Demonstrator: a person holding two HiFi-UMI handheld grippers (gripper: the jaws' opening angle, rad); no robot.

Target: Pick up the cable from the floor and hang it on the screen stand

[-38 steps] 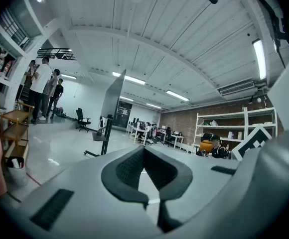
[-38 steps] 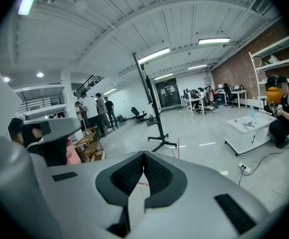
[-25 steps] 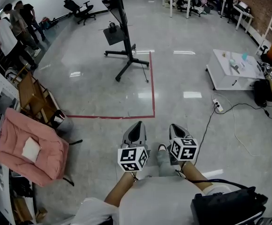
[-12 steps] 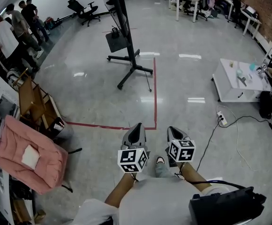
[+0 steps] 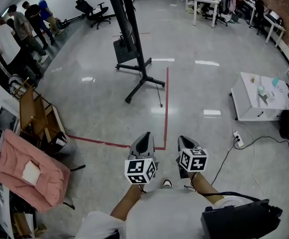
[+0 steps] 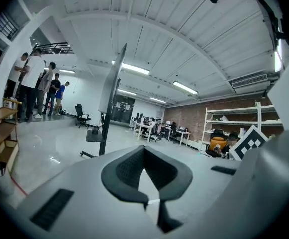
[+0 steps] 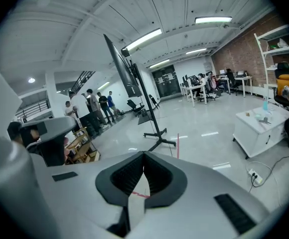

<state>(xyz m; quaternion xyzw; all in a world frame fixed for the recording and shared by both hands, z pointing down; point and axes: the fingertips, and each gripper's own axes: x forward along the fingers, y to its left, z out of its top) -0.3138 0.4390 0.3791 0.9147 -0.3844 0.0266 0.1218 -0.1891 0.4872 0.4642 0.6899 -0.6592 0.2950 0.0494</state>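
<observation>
Thin dark cable (image 5: 159,94) lies on the floor just right of the screen stand (image 5: 137,54) base, its near end beside the red tape line (image 5: 166,111). Well apart from both grippers, farther out. Left gripper (image 5: 144,136): jaws closed tip to tip, empty. Right gripper (image 5: 185,140): likewise closed, nothing held.

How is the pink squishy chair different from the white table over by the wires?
The pink padded chair looks soft and puffy; the low white table is hard and flat. The chair holds one white cushion; the table bears several small items. Both stand on the glossy grey floor.
</observation>
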